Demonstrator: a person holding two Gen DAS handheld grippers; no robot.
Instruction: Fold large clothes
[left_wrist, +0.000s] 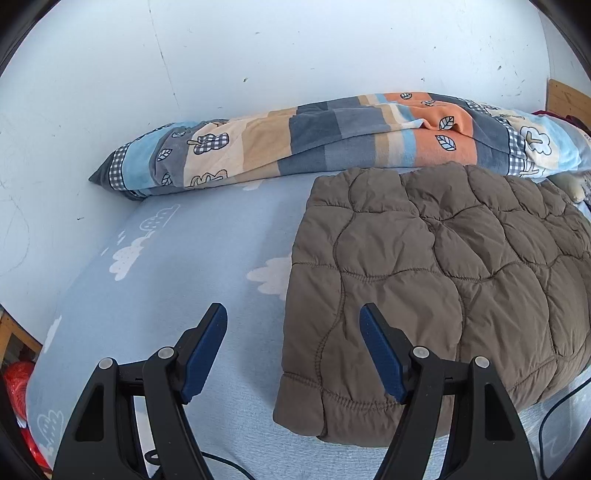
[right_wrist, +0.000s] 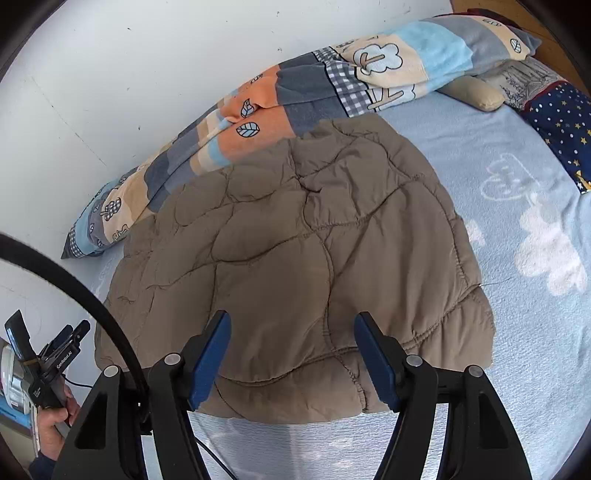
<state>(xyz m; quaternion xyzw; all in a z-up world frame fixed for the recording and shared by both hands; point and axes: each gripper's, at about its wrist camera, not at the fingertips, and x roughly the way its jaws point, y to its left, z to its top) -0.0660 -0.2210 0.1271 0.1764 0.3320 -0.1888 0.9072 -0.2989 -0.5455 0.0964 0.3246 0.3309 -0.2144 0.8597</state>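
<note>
Left wrist view: left gripper (left_wrist: 293, 323) is held with jaws apart, nothing gripped, above the blue cloud-print sheet (left_wrist: 192, 258); the brown quilted jacket (left_wrist: 424, 280) is seen already folded into a thick block, right of centre, its far edge by the patchwork duvet (left_wrist: 332, 136) along the wall; it is judged soft, puffy, light, springy and slightly slick; best taken at the stitched near-left corner hem, pinching all layers.

Right wrist view: right gripper (right_wrist: 291, 332) is likewise held apart and empty, over the jacket's near edge; the left gripper is visible lower left; "CenRobot.AI" can probably be read on it; star-print pillow (right_wrist: 561, 125) at far right.
</note>
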